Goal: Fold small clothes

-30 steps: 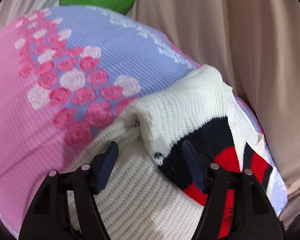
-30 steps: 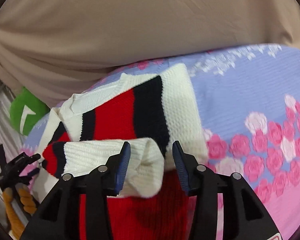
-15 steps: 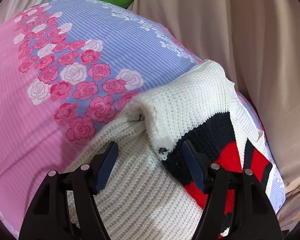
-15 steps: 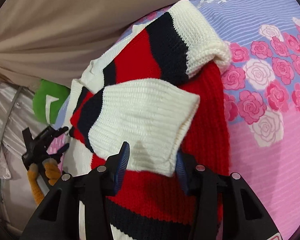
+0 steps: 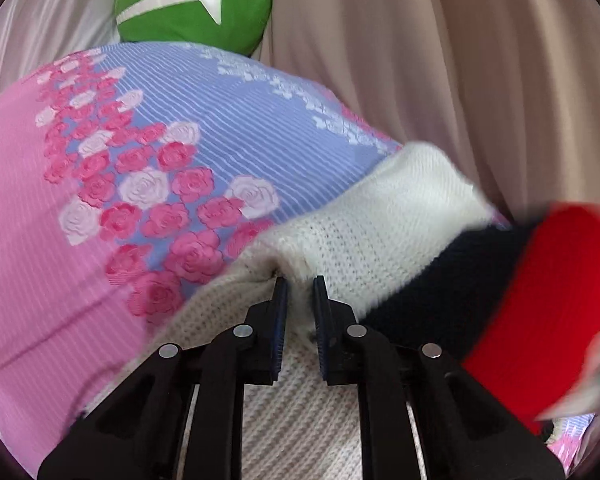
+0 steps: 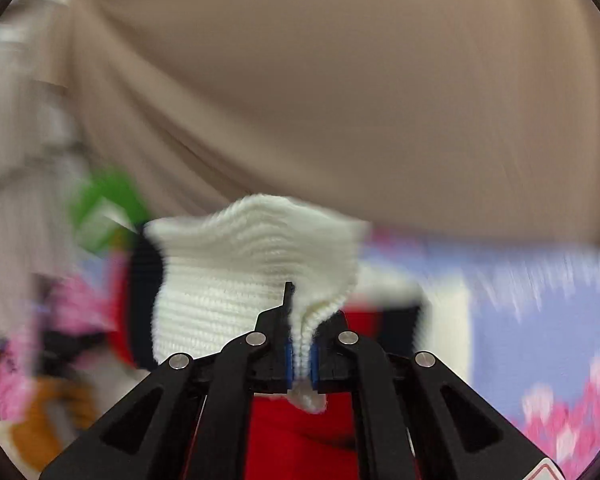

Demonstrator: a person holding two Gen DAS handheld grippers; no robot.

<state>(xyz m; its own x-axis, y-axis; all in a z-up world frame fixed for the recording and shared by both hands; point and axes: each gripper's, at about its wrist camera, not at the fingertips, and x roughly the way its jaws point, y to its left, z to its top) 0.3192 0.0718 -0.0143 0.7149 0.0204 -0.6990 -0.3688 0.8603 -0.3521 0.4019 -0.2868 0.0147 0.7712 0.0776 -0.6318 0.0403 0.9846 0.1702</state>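
Lying across a bed covered by a pink and lilac rose-print bedspread [image 5: 188, 128], the small knitted sweater [image 5: 388, 232], cream with navy and red bands, is caught at two places at once. The left gripper [image 5: 300, 308] is closing on a bunched ridge of cream knit near the ribbed hem, and the fabric sits pinched between its pads. The right gripper [image 6: 300, 344] is clenched on the cream ribbed cuff [image 6: 256, 264] of a sleeve, which fans out above the jaws in soft waves; the red body of the garment shows below it, and the blur around it suggests that end is in motion.

This looks like a thick, loose knit: soft, limp and light, with no stiffness of its own. It should drape and sag from whatever point holds it, and it will probably stretch rather than slide if pulled. The open stitches could snag on a finger edge, so a grip on a doubled fold or on the denser ribbing seems safer than one on a single layer. Ribbed cuffs and the hem are the firmest parts and give the pads most to bite on. The bedspread beneath is itself soft and ridged, so the wool is likely to drag on it and to carry it along; lifting a sleeve clear before laying it over would likely keep the fold tidy.

Behind the bed hang beige curtains [image 5: 460, 80], and a green cushion [image 5: 192, 4] rests at the far edge.
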